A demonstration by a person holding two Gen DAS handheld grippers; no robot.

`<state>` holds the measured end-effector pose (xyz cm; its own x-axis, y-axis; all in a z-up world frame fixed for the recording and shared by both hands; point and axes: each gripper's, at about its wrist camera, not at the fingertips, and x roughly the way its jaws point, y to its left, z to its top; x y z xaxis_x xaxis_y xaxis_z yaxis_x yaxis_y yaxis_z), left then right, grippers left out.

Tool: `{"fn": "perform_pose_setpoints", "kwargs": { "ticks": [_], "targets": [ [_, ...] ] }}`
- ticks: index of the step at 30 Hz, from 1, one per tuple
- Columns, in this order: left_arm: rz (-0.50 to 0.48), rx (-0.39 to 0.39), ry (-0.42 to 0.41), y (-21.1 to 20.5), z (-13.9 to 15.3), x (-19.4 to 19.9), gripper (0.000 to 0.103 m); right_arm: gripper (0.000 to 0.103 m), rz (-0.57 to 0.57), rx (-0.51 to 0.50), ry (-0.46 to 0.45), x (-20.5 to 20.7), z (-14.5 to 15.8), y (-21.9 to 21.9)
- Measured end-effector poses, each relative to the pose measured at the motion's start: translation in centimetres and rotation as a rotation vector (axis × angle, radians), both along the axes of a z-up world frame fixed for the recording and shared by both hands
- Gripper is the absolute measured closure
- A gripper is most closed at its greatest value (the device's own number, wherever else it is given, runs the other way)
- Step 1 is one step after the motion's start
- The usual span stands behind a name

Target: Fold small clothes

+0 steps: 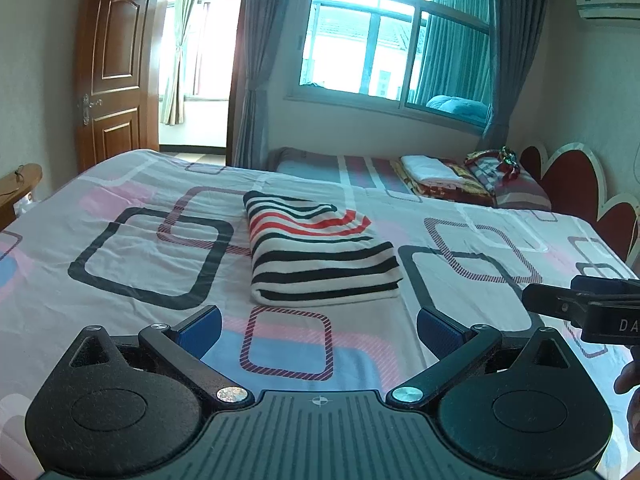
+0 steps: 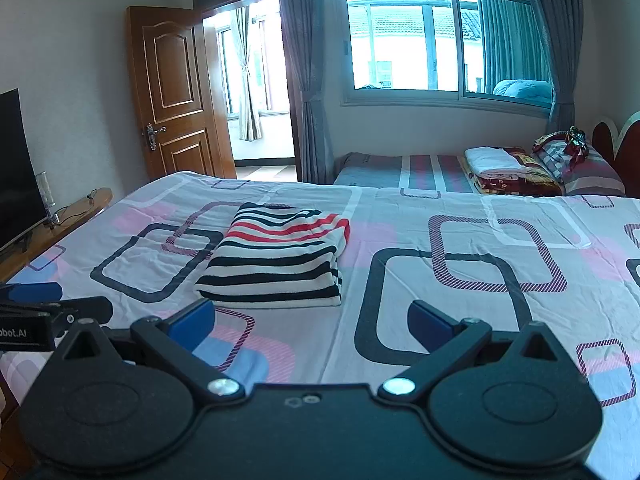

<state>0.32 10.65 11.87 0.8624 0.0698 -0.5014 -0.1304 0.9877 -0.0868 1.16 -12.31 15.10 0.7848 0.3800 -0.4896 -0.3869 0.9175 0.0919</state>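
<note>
A striped garment (image 1: 320,252) in black, white and red lies folded into a neat rectangle on the patterned bed sheet (image 1: 132,248). My left gripper (image 1: 318,330) hovers open just in front of it, its blue pads wide apart and holding nothing. In the right wrist view the same folded garment (image 2: 276,258) sits ahead and to the left. My right gripper (image 2: 312,326) is open and empty too. Each gripper shows at the edge of the other's view: the right one (image 1: 588,308) and the left one (image 2: 44,312).
A second bed (image 2: 420,172) with folded blankets (image 2: 504,170) and a pillow (image 2: 576,160) stands under the window. A wooden door (image 2: 176,92) hangs open at the left. A TV (image 2: 16,168) on a wooden stand (image 2: 60,224) borders the bed's left side. A red headboard (image 1: 580,184) lies to the right.
</note>
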Motion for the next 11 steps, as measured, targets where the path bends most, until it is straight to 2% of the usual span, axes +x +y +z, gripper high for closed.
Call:
{"fn": "perform_pose_setpoints", "kwargs": {
  "ticks": [6, 8, 11],
  "targets": [
    [0.026, 0.061, -0.042, -0.26, -0.02, -0.41, 0.0, 0.001, 0.01, 0.003, -0.007, -0.14, 0.02, 0.11],
    [0.024, 0.037, -0.065, 0.06, 0.16, -0.6, 0.001, 0.001, 0.017, -0.003, -0.018, -0.27, 0.04, 0.21],
    [0.007, 0.042, -0.07, -0.07, 0.31, -0.59, 0.001, 0.001, 0.023, -0.007, -0.022, -0.27, 0.0, 0.39]
  ]
}}
